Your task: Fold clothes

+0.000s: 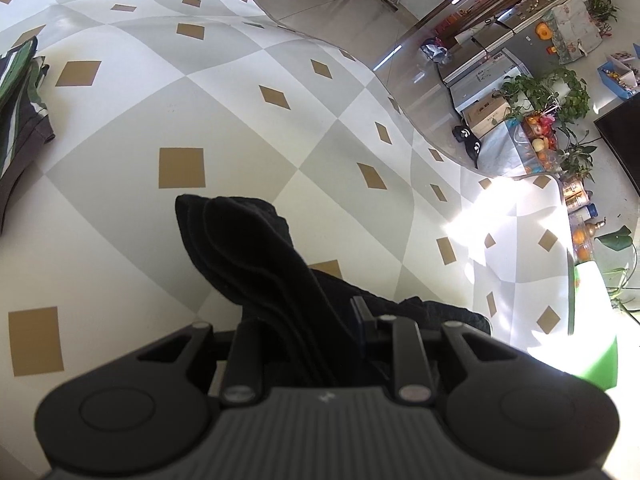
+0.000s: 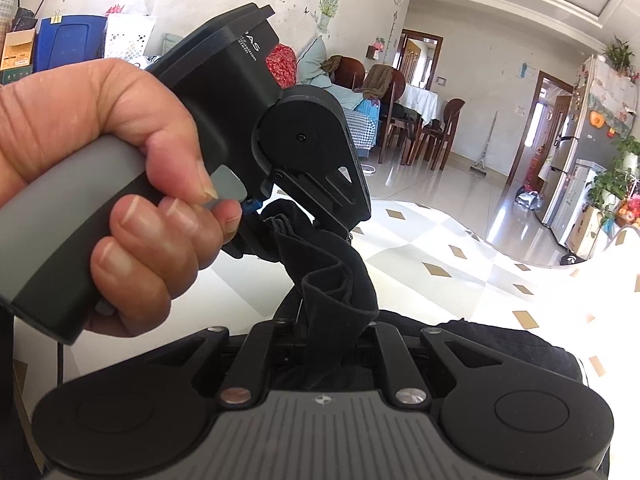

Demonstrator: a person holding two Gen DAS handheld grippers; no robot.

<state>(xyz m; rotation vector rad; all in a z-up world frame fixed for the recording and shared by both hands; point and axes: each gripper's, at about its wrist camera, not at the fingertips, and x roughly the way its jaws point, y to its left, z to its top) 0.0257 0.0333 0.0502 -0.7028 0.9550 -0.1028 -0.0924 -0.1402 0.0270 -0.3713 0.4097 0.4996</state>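
At the far left of our left wrist view lies a second garment (image 1: pixel 18 112), dark with green and white stripes, loosely bunched on the checked cloth (image 1: pixel 224 120) of white and grey diamonds with tan squares. Moving right, the black garment (image 1: pixel 256 248) rises out of our left gripper (image 1: pixel 304 344): thick, matte fabric gathered into several stacked folds with rounded edges, its tip lifted off the surface and leaning left. The fingers pinch it, the cloth filling the narrow gap between them. More of it trails to the right, low over the table cloth.

In our right wrist view, the left hand (image 2: pixel 120 184) sits at the left, wrapped round the grey handle with a fingertip on the trigger. Right of it, the same black fabric (image 2: pixel 332 276) runs as a crumpled, twisted band from the left gripper (image 2: pixel 280 216) down into our right gripper (image 2: pixel 332 344), whose fingers are pressed tight on it. The rest lies in a dark heap behind that gripper, on the checked cloth.
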